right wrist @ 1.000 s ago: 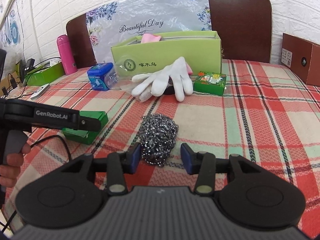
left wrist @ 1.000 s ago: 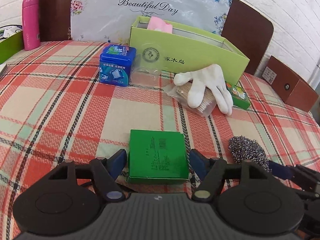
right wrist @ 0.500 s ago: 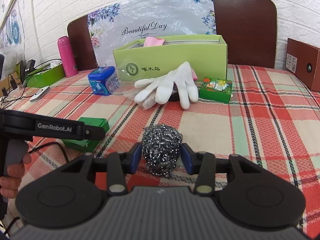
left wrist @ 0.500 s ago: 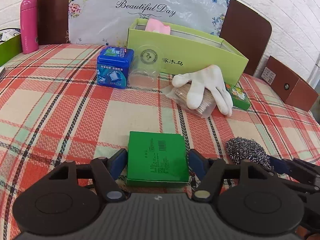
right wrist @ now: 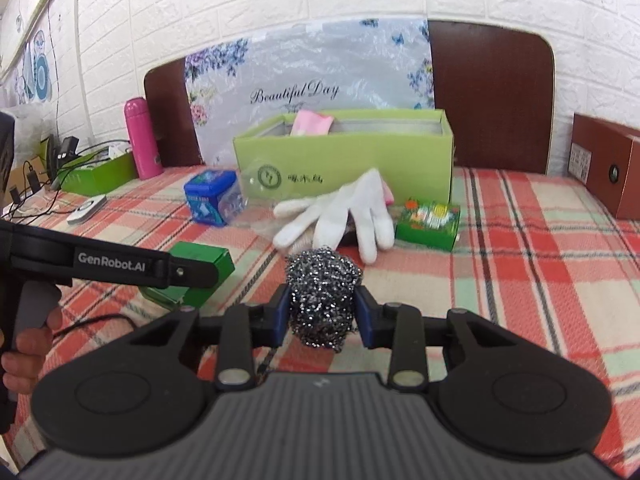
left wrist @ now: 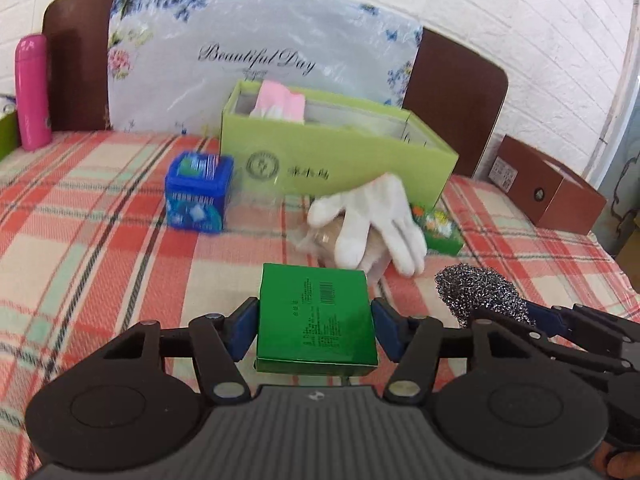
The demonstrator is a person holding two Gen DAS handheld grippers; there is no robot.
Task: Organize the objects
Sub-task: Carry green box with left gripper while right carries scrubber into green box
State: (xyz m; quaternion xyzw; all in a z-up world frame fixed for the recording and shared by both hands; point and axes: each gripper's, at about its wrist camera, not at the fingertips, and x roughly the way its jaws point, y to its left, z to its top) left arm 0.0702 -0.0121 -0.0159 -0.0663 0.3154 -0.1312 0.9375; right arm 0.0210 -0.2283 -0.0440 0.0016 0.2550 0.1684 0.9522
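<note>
My left gripper (left wrist: pixel 316 322) is shut on a flat green box (left wrist: pixel 316 316) and holds it above the plaid cloth. My right gripper (right wrist: pixel 322 312) is shut on a steel wool scourer (right wrist: pixel 322 296), also lifted; the scourer shows in the left wrist view (left wrist: pixel 476 294) too. The green box shows in the right wrist view (right wrist: pixel 200 270) behind the left gripper's arm. Ahead stands an open light-green box (left wrist: pixel 336 156) (right wrist: pixel 348 160) with a pink cloth (left wrist: pixel 280 102) inside.
On the cloth lie a white glove (left wrist: pixel 376 220) (right wrist: pixel 344 216) over a clear packet, a blue tin (left wrist: pixel 200 198) (right wrist: pixel 210 196), and a small green printed box (right wrist: pixel 428 218). A pink bottle (left wrist: pixel 32 92) stands far left, a brown box (left wrist: pixel 548 186) far right.
Both grippers closed on their objects and lifted them off the cloth, moving forward toward the light-green box.
</note>
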